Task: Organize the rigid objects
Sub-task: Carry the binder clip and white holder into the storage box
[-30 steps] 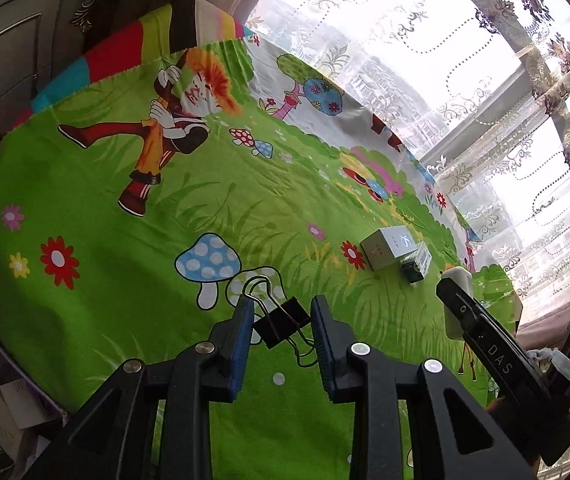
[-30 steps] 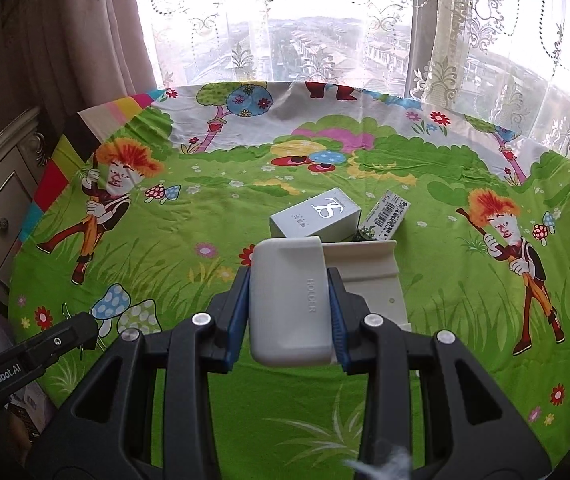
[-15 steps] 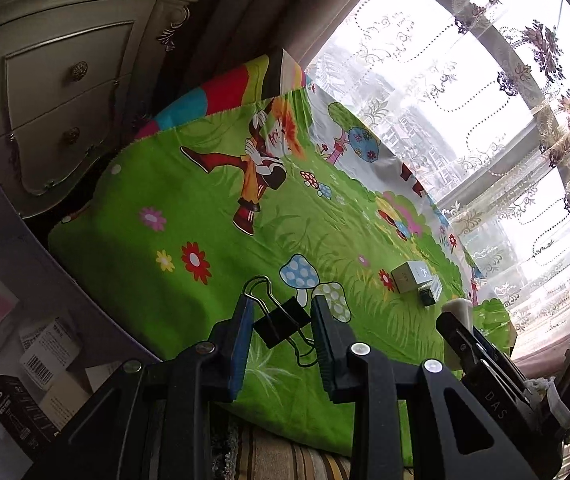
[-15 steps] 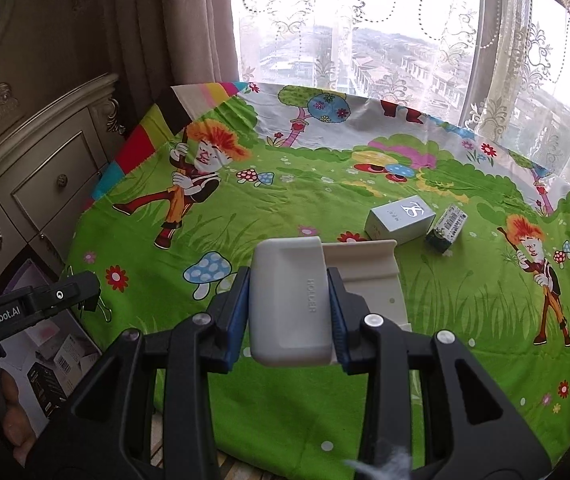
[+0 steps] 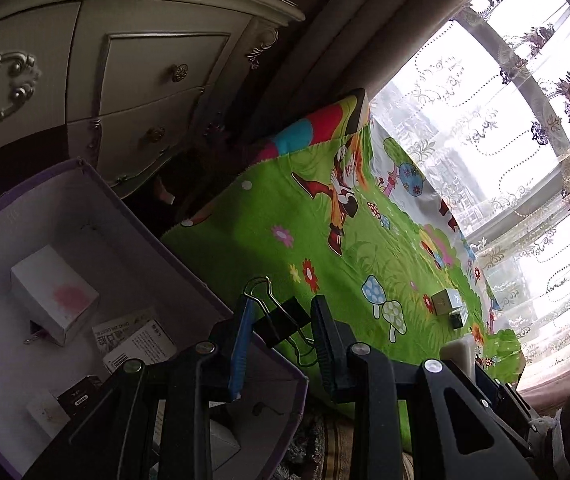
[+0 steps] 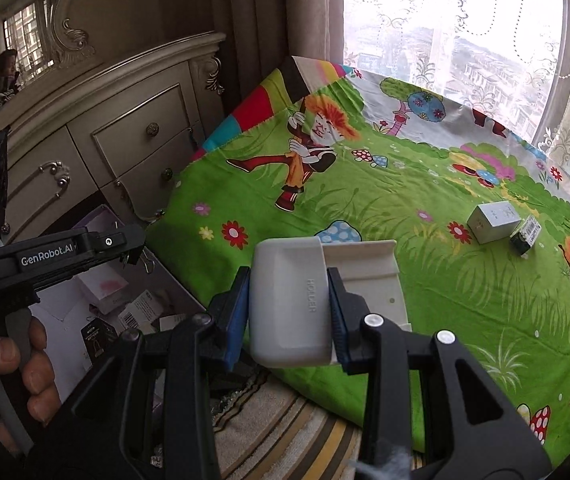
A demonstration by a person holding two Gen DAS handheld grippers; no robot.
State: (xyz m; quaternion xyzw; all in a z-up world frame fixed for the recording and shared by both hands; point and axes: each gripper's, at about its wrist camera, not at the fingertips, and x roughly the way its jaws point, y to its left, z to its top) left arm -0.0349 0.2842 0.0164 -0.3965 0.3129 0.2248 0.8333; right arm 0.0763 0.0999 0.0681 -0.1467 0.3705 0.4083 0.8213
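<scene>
Left tool (image 5: 279, 334) clamped on black binder clip (image 5: 281, 320) above open purple box (image 5: 133, 216) holding small cartons, right tool (image 6: 289, 312) clamped on white holder (image 6: 289, 300) at green cloth-covered desk (image 6: 405, 184) edge, grey carton (image 6: 493, 222) and dark packet (image 6: 525, 236) resting on cloth.

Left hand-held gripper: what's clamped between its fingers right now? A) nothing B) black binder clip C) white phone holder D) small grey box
B: the left hand-held gripper is shut on a black binder clip with wire handles, poised over the edge of the purple-rimmed box; the white holder sits in the right hand-held gripper.
</scene>
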